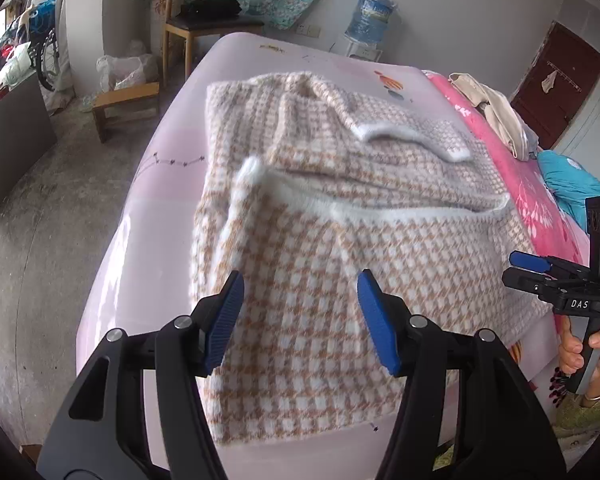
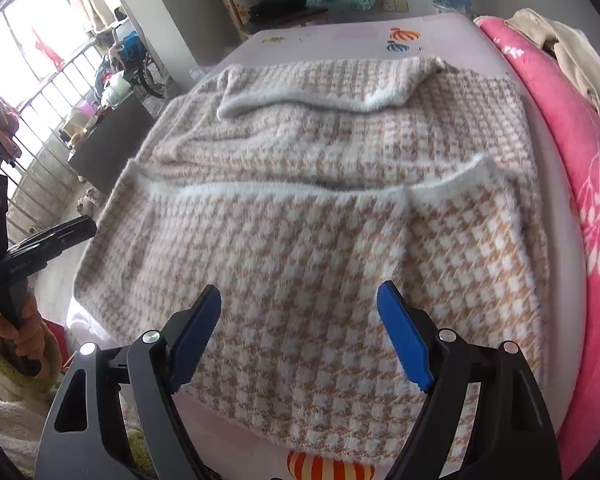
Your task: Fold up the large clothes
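Bedroom setting: pale pink bed [image 1: 168, 216] fills both views, concrete floor beyond its left edge, wooden chair [image 1: 204, 20] and water bottle [image 1: 370, 16] against the wall past the bed's far end, bright pink blanket [image 2: 580, 160] along the bed's right side. Checked tan-and-white sweater [image 1: 320, 248] lies spread on the bed, near part doubled over so that 1 white-trimmed edge [image 2: 300, 190] runs across the middle of the sweater; 1 sleeve with a white cuff [image 2: 312, 96] lies folded across the sweater's far part. Judgement: mid-fold, roughly halfway, sleeves in and 1 crosswise fold laid, with a further fold needed to make a compact bundle. Left gripper [image 1: 300, 316] hovers above the sweater's near left part, jaws spread wide, nothing between the blue pads. Right gripper [image 2: 300, 332] hovers above the sweater's near right part, jaws likewise spread and empty. Neither appears to touch the fabric, though contact is hard to rule out from these angles. Next move likely calls for both grippers to drop to the sweater's near edge, 1 at each corner, pinch through all layers, lift evenly and carry that edge toward the far end. Fuzzy knit looks thick and soft; a shallow pinch may catch only the top layer.
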